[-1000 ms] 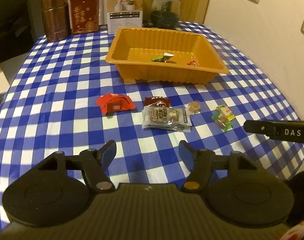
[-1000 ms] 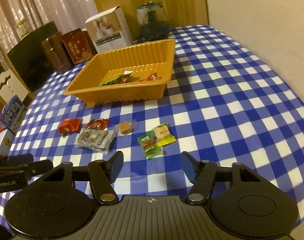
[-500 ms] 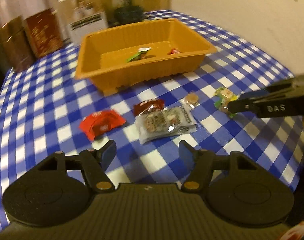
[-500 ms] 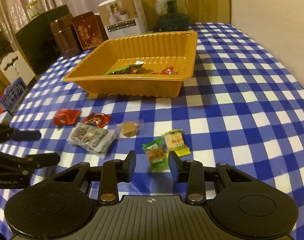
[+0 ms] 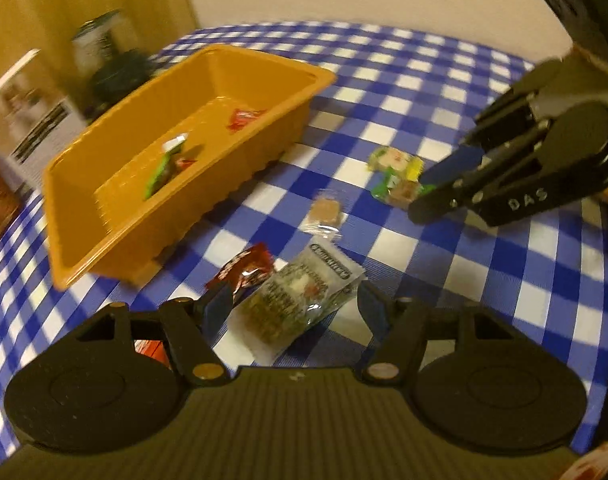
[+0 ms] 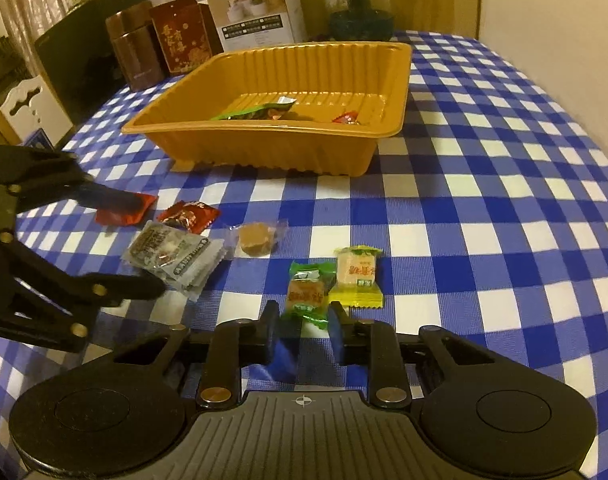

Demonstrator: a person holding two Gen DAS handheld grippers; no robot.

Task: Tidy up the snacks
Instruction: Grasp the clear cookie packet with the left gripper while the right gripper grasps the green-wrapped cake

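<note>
Loose snacks lie on the blue checked cloth in front of an orange tray (image 6: pixel 263 132) that holds a few wrapped sweets. My right gripper (image 6: pixel 304 332) is closing, and its pads pinch the near tail of the green-wrapped snack (image 6: pixel 306 292); a yellow-wrapped one (image 6: pixel 356 276) lies right beside it. In the left wrist view the right gripper (image 5: pixel 418 196) tips meet at that green snack (image 5: pixel 396 190). My left gripper (image 5: pixel 293 306) is open, its fingers on either side of the clear packet (image 5: pixel 295 300) without pressing it. A dark red candy (image 5: pixel 247 268) lies by its left finger.
A brown candy in clear wrap (image 6: pixel 257 238) lies between the two grippers, and a red packet (image 6: pixel 121 216) is partly under a left finger. Tins (image 6: pixel 135 52), a red box (image 6: pixel 179 40), a white box (image 6: pixel 255 12) and a glass jar (image 6: pixel 360 4) stand behind the tray. A wall runs along the right.
The right jaws have closed from wide open onto the green-wrapped snack. The left gripper has rolled and come down and forward, so the clear packet now lies between its fingers.
</note>
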